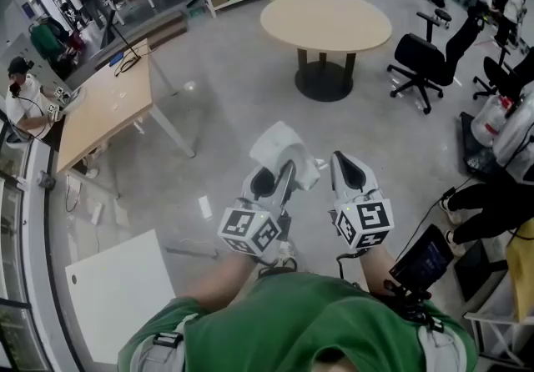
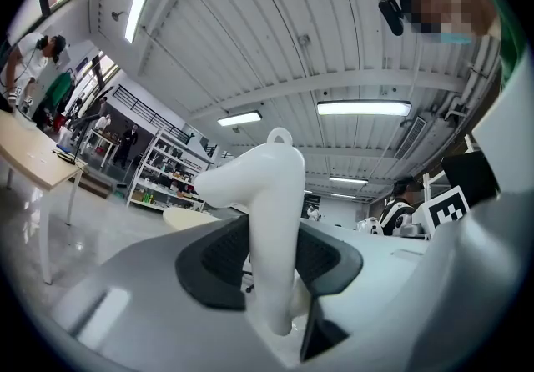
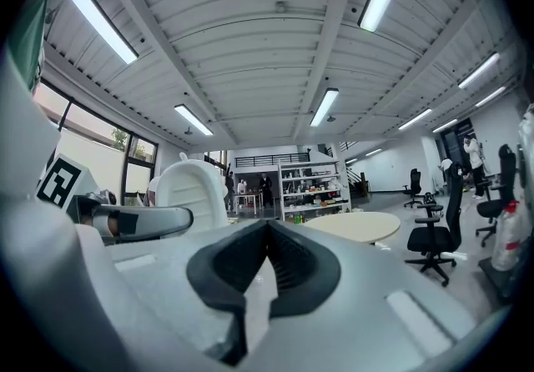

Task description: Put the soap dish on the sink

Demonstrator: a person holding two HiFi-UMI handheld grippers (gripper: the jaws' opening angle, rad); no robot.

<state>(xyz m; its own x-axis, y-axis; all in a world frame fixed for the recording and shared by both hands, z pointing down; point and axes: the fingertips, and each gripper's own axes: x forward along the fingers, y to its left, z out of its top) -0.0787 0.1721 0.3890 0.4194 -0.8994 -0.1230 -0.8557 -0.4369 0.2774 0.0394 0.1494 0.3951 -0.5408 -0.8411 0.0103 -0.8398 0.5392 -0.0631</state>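
Presently, transport step (judged): the left gripper (image 1: 278,178) is clamped on the white soap dish (image 1: 282,148), which is held edge-up in the air above the floor. The right gripper (image 3: 267,233), just beside it, has its jaws pressed together on nothing. No sink is in view; next, it must be found and the dish levelled for setting down.
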